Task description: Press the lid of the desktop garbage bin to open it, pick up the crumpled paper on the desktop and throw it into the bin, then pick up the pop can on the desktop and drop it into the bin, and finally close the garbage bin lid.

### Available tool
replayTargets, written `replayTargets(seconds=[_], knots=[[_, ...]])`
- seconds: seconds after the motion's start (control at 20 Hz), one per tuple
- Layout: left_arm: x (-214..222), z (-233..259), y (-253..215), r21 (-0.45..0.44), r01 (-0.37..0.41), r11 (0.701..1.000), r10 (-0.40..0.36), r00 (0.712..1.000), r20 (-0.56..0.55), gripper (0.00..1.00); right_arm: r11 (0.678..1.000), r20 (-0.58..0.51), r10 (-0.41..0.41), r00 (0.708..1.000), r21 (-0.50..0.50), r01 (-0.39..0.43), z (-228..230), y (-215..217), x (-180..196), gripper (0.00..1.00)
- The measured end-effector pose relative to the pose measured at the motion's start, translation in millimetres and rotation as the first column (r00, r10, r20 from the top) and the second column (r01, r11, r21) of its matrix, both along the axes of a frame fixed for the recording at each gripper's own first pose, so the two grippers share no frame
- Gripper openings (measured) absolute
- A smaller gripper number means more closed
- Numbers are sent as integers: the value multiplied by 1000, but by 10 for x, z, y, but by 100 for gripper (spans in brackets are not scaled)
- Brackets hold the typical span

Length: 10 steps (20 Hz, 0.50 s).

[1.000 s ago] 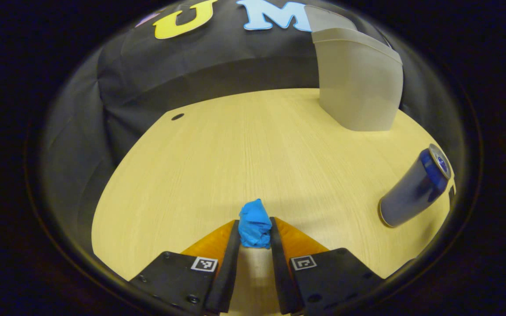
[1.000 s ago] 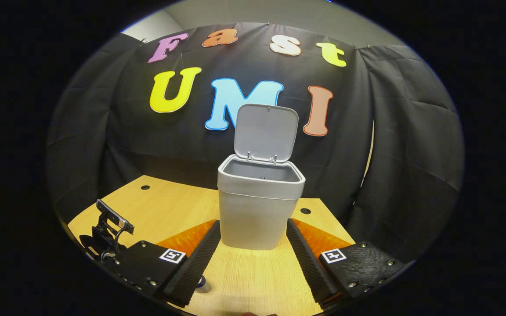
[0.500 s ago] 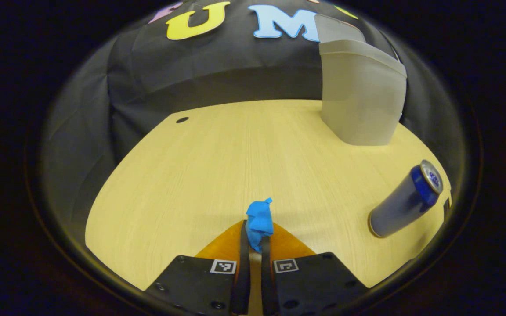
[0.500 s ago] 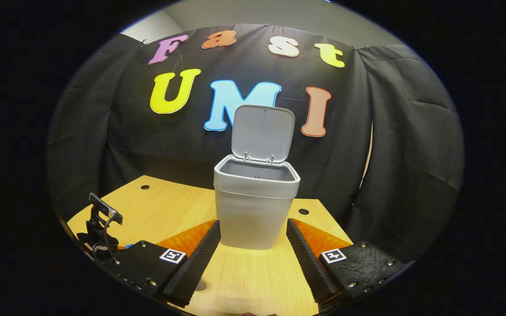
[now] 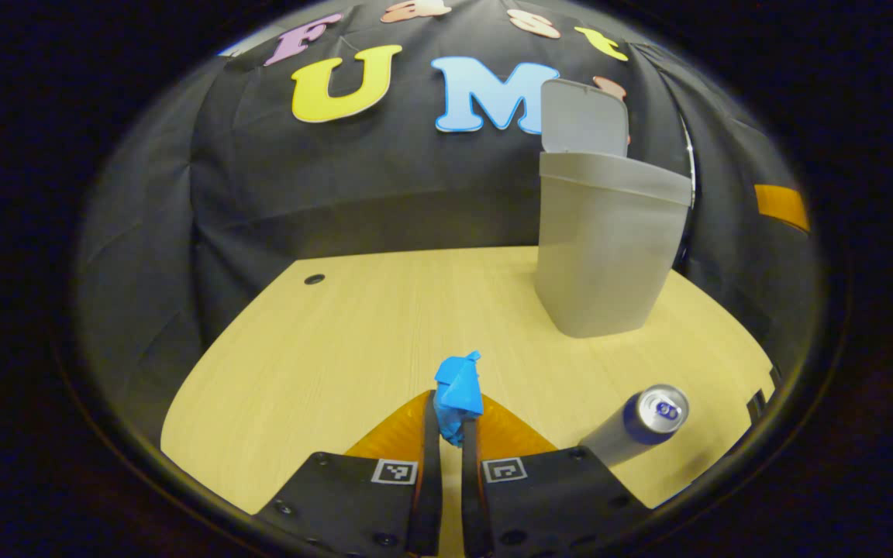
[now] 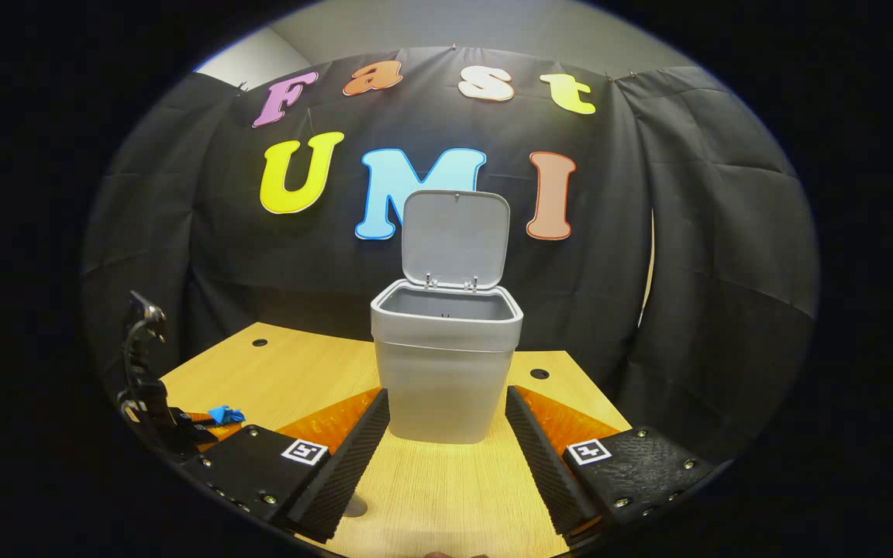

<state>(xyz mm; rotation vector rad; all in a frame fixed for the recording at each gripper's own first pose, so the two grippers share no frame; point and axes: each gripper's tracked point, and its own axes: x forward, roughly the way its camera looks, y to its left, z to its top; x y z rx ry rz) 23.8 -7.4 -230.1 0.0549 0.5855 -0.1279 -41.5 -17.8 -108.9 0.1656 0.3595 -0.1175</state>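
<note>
Here, in the left gripper view, the left gripper (image 5: 446,422) is closed on the blue crumpled paper ball (image 5: 458,391), both fingers pinching it near the tips at about 6 o'clock, over the pale wooden desktop (image 5: 353,341). The paper stands out above the fingers, so the hold is probably shallow. Further right, at about 2 o'clock, stands the grey plastic garbage bin (image 5: 605,256) with its hinged lid (image 5: 582,118) standing open. At about 4 o'clock the blue and silver pop can (image 5: 636,422) stands on the desktop, close beside the gripper body.

In the right gripper view, the left gripper (image 6: 183,425) with the paper (image 6: 225,414) is at 8 o'clock. The bin (image 6: 445,372) is in the centre, its lid (image 6: 454,236) upright. The right gripper (image 6: 446,438) has its fingers wide apart and holds nothing; the bin is seen between them, further back.

The risks, as I judge them: the paper may slip out on the way to the bin, because the pinch is small. A low sideways path could knock the can over. If the release comes early, the paper may hit the bin rim and fall outside.
</note>
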Motion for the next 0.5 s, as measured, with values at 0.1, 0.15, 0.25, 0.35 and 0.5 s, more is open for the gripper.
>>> replayTargets(seconds=[0.1,0.15,0.25,0.35,0.5], knots=[[104,274,-144,-20,26,999,-25,998,58,17,1000,10,-6,1000,11,6,3,-18,14,96],[164,407,-222,-33,40,999,-37,996,84,16,1000,13,-8,1000,19,7,1,-10,8,96],[238,619,-379,-51,70,996,-63,990,124,16,1000,15,-11,1000,24,10,-2,-18,3,96],[319,793,-541,-69,100,993,-88,984,157,16,1000,15,-19,1000,26,18,-23,-49,-13,96],[489,1087,-750,-94,138,986,-116,970,212,17,998,17,-51,999,38,50,-42,-140,-50,96]])
